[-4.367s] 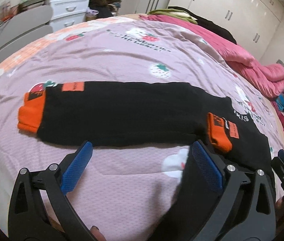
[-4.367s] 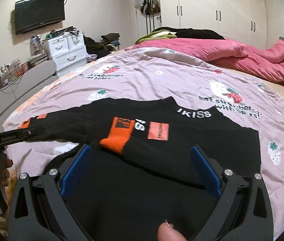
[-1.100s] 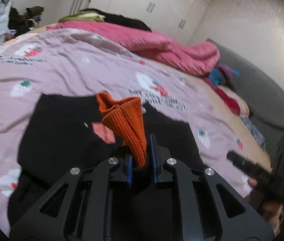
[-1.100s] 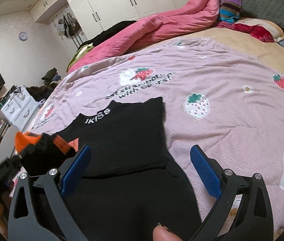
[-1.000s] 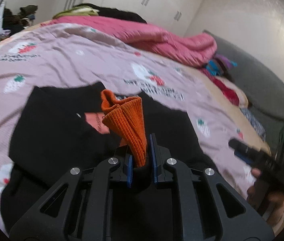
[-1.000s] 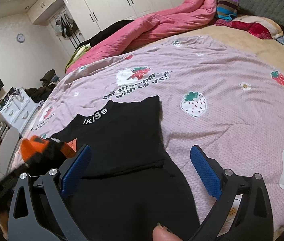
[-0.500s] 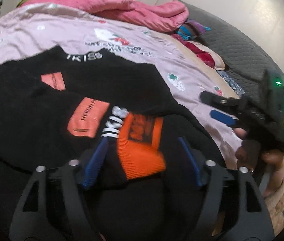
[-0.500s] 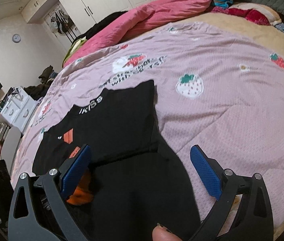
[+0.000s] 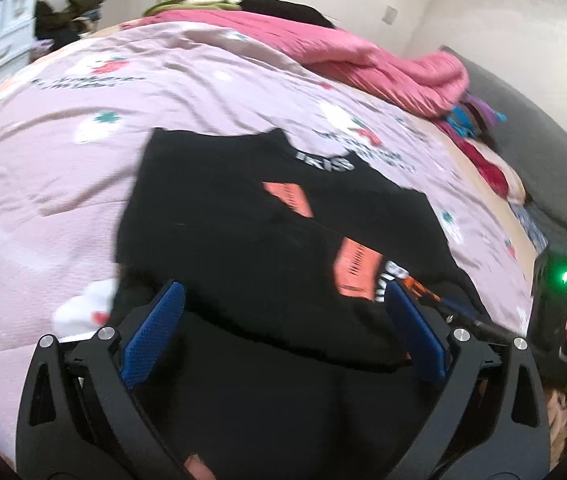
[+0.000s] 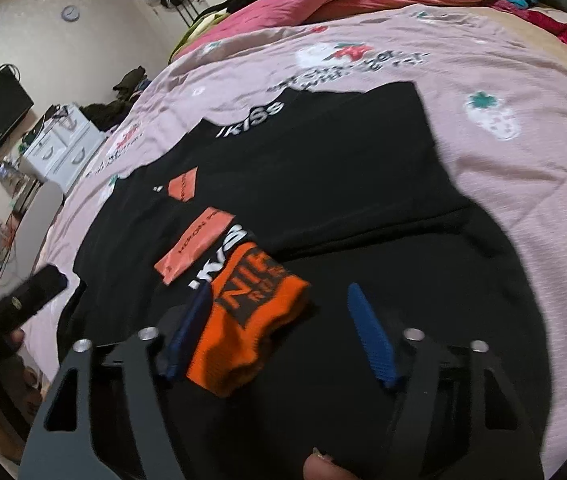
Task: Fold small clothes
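— Folding the sleeves in, we have the black top (image 10: 323, 184) lying flat on the bed (image 10: 503, 60), its orange cuff (image 10: 251, 312) on the body.

— And our fingers?

— The left gripper (image 9: 283, 336) has just let go, spread wide over black cloth. The right gripper (image 10: 279, 332) has been closing, the cuff between its fingers, not yet pinched.

— Next, we judge, squaring that cuff, then folding hem to collar.
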Available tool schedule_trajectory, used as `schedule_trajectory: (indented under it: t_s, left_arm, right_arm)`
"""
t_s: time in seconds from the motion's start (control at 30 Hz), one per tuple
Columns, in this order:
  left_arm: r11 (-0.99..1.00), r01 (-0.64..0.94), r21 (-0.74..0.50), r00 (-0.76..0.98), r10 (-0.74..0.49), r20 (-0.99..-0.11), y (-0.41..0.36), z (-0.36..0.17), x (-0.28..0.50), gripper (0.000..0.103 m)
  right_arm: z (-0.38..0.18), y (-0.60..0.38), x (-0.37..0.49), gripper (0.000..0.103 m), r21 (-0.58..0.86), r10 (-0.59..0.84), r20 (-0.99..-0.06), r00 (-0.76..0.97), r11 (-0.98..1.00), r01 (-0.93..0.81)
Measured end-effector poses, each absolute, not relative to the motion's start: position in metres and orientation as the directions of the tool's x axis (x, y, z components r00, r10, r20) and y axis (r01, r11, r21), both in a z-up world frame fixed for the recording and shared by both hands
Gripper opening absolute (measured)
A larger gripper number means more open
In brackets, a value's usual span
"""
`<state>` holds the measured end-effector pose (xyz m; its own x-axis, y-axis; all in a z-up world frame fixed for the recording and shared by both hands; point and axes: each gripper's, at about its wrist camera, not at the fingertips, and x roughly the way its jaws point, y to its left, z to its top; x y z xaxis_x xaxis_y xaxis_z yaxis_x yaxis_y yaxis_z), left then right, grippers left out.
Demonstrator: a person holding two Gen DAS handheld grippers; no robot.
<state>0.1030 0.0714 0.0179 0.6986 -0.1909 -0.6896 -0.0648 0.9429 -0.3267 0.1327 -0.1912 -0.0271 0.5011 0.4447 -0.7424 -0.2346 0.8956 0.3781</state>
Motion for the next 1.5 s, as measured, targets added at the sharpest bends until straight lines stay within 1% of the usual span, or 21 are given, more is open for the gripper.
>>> schedule_trajectory:
  t_s: [0.07, 0.1, 0.13, 0.2, 0.27, 0.4, 0.6, 0.67, 0.73, 0.8, 0.83, 1.07, 1.2, 1.37, 1.5]
  left_arm:
    - [0.937, -0.092, -0.337, 0.705, -0.178, -0.686, 0.082, 0.019, 0.1, 0.094]
    - [0.934, -0.099, -0.343, 0.707, -0.177, -0.684, 0.085, 0.019, 0.099, 0.094]
    - [0.929, -0.11, -0.352, 0.71, -0.174, -0.683, 0.091, 0.019, 0.098, 0.094]
    - [0.924, -0.125, -0.362, 0.714, -0.17, -0.679, 0.097, 0.02, 0.095, 0.094]
    - [0.92, -0.138, -0.368, 0.716, -0.164, -0.679, 0.103, 0.019, 0.094, 0.094]
    - [0.914, -0.159, -0.374, 0.713, -0.156, -0.684, 0.113, 0.017, 0.093, 0.094]
    - [0.908, -0.177, -0.381, 0.717, -0.146, -0.682, 0.121, 0.016, 0.089, 0.094]
    - [0.906, -0.179, -0.383, 0.72, -0.145, -0.679, 0.122, 0.017, 0.089, 0.094]
    - [0.908, -0.178, -0.38, 0.719, -0.144, -0.68, 0.122, 0.017, 0.09, 0.094]
    - [0.91, -0.175, -0.376, 0.718, -0.144, -0.681, 0.122, 0.017, 0.092, 0.094]
    - [0.912, -0.174, -0.372, 0.715, -0.143, -0.684, 0.122, 0.016, 0.093, 0.094]
    - [0.926, -0.155, -0.344, 0.706, -0.139, -0.694, 0.115, 0.017, 0.107, 0.094]
    - [0.931, -0.131, -0.34, 0.704, -0.154, -0.693, 0.106, 0.017, 0.12, 0.094]
    - [0.933, -0.11, -0.341, 0.694, -0.174, -0.699, 0.094, 0.017, 0.14, 0.094]
    - [0.944, -0.102, -0.314, 0.689, -0.161, -0.706, 0.087, 0.019, 0.156, 0.094]
  right_arm:
    - [-0.03, -0.187, 0.133, 0.032, 0.384, 0.458, -0.738, 0.495, 0.889, -0.249]
    - [-0.03, -0.185, 0.133, 0.024, 0.381, 0.457, -0.736, 0.499, 0.889, -0.253]
    - [-0.029, -0.184, 0.133, 0.02, 0.379, 0.463, -0.729, 0.504, 0.886, -0.266]
    - [-0.025, -0.181, 0.134, 0.014, 0.379, 0.476, -0.721, 0.504, 0.879, -0.288]
    - [-0.018, -0.177, 0.135, 0.012, 0.362, 0.482, -0.707, 0.518, 0.875, -0.32]
    - [0.009, -0.166, 0.142, 0.011, 0.314, 0.499, -0.681, 0.535, 0.86, -0.402]
    - [0.078, -0.154, 0.159, 0.011, 0.2, 0.531, -0.595, 0.604, 0.825, -0.528]
    - [0.098, -0.15, 0.166, 0.011, 0.132, 0.518, -0.571, 0.637, 0.824, -0.551]
    - [0.104, -0.15, 0.171, 0.011, 0.066, 0.49, -0.555, 0.673, 0.832, -0.552]
    - [0.104, -0.151, 0.178, 0.011, 0.014, 0.46, -0.547, 0.699, 0.84, -0.542]
    - [0.101, -0.153, 0.18, 0.011, 0.01, 0.455, -0.547, 0.703, 0.843, -0.538]
    - [0.066, -0.174, 0.189, 0.011, 0.057, 0.408, -0.575, 0.709, 0.885, -0.463]
    - [0.05, -0.184, 0.196, 0.011, 0.074, 0.372, -0.611, 0.699, 0.906, -0.417]
    - [0.042, -0.189, 0.197, 0.011, 0.075, 0.35, -0.629, 0.694, 0.916, -0.394]
    - [0.04, -0.191, 0.196, 0.011, 0.05, 0.322, -0.634, 0.704, 0.925, -0.377]
